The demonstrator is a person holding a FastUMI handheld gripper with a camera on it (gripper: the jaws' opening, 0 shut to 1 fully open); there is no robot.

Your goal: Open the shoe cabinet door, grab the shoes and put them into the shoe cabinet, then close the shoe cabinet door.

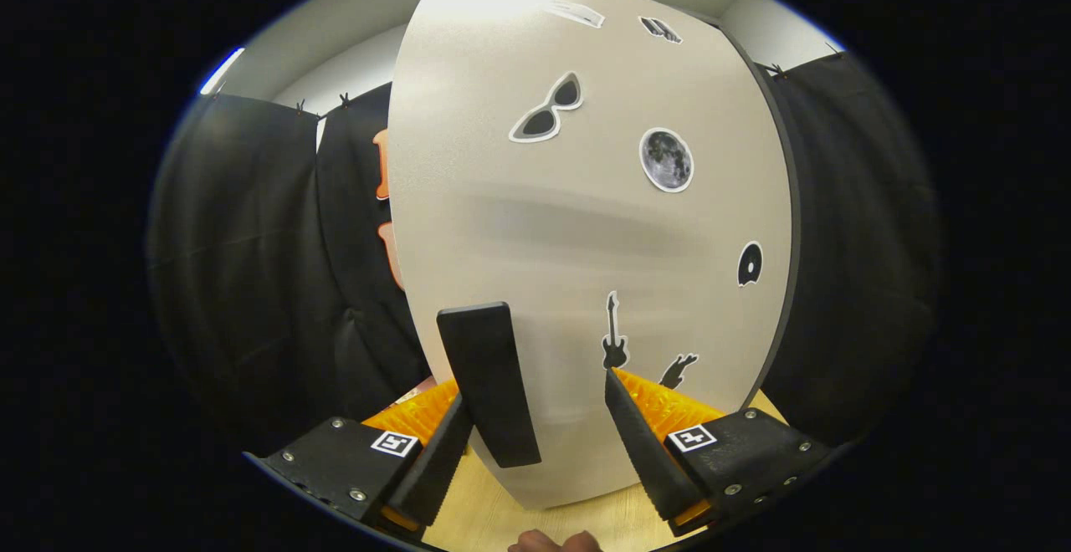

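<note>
Two hand-held gripper (535, 418) fingers spread around the cabinet door's (586, 226) handle (489, 380).

Closed cabinet door (586, 226) hides the cabinet's inside.

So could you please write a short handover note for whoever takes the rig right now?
Claw: open, fingers either side of the black handle on the shoe cabinet door, not pressing on it.
Things: the door with its stickers stands right ahead, looks closed, though I cannot tell for sure. A person's fingertips show over the wooden surface below.
Done: claw lined up on the handle.
Left: grip the handle, pull the door open, load the shoes, close the door.
</note>
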